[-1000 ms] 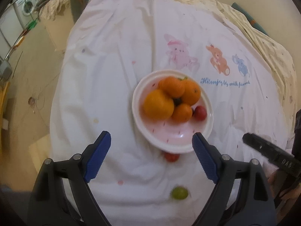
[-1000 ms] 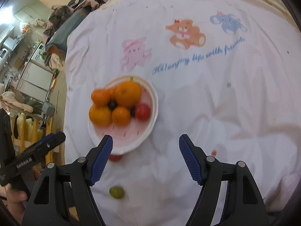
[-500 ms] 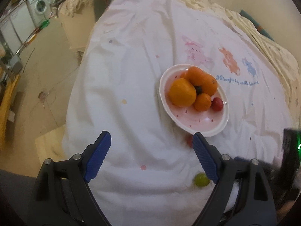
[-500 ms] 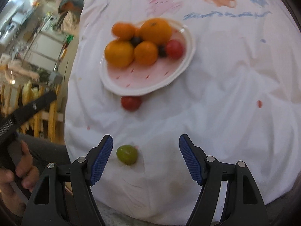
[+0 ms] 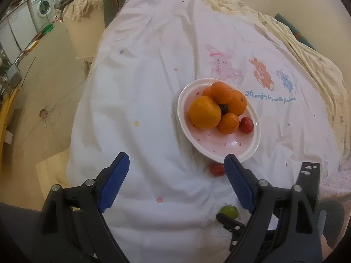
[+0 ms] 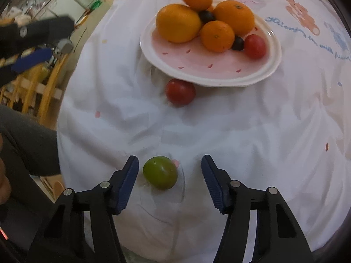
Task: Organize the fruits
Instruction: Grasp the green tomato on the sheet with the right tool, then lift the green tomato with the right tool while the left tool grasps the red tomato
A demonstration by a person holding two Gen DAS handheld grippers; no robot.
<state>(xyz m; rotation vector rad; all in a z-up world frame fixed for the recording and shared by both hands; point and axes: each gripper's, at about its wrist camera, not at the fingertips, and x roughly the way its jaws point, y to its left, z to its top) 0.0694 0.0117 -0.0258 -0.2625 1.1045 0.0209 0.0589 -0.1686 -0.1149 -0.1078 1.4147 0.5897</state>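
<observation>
A pink plate (image 6: 219, 65) (image 5: 232, 146) holds several oranges (image 6: 178, 23), dark grapes and a red tomato (image 6: 255, 46). A second red tomato (image 6: 180, 92) (image 5: 217, 169) lies on the white cloth just in front of the plate. A green fruit (image 6: 160, 172) (image 5: 229, 211) lies nearer the cloth's edge. My right gripper (image 6: 170, 173) is open, with the green fruit between its fingertips, close to the left one. My left gripper (image 5: 176, 179) is open and empty, held above the cloth left of the plate.
The white cloth (image 5: 142, 100) with cartoon animals covers a soft surface and drops off at the near and left edges. A washing machine (image 5: 42, 8) and floor lie far left. Yellow chairs (image 6: 37, 83) stand left in the right wrist view.
My right gripper has dropped toward the near cloth edge, so the green fruit now sits between its fingers. My left gripper has swung left, shifting the plate to the right of its view.
</observation>
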